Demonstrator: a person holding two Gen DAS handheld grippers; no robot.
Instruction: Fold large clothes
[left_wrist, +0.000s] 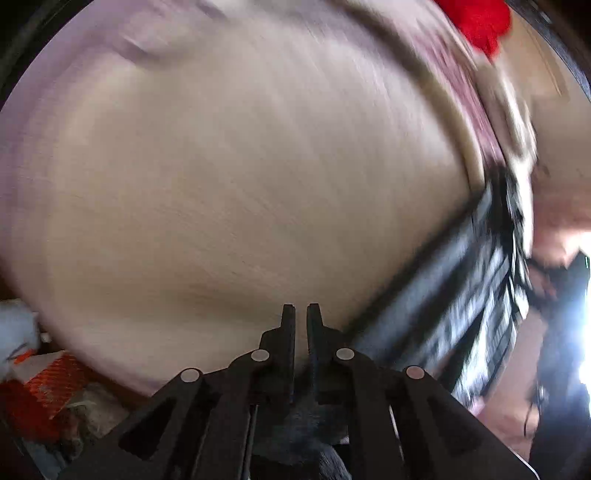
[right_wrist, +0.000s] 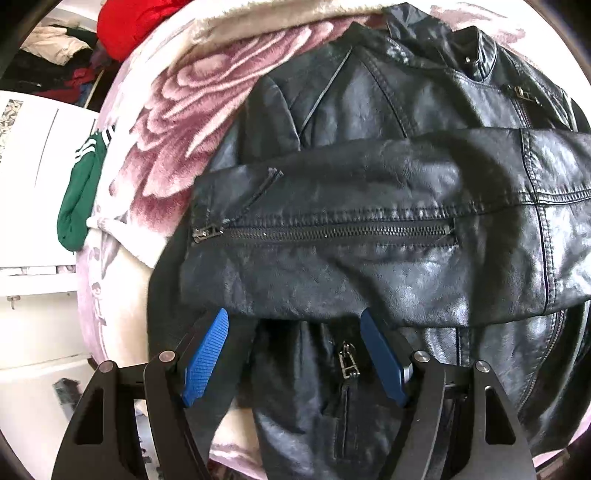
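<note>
My black leather jacket (right_wrist: 369, 206) lies on the floral blanket (right_wrist: 155, 122), one sleeve folded across; the body is unfolded. My right gripper (right_wrist: 293, 354) hovers wide at six o'clock; my left gripper (left_wrist: 301, 314) is closed, empty.

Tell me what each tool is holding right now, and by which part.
Nothing is held. The left tool is shut with no cloth showing between its tips, above the pale blanket. The right tool is open above the black leather jacket.
</note>
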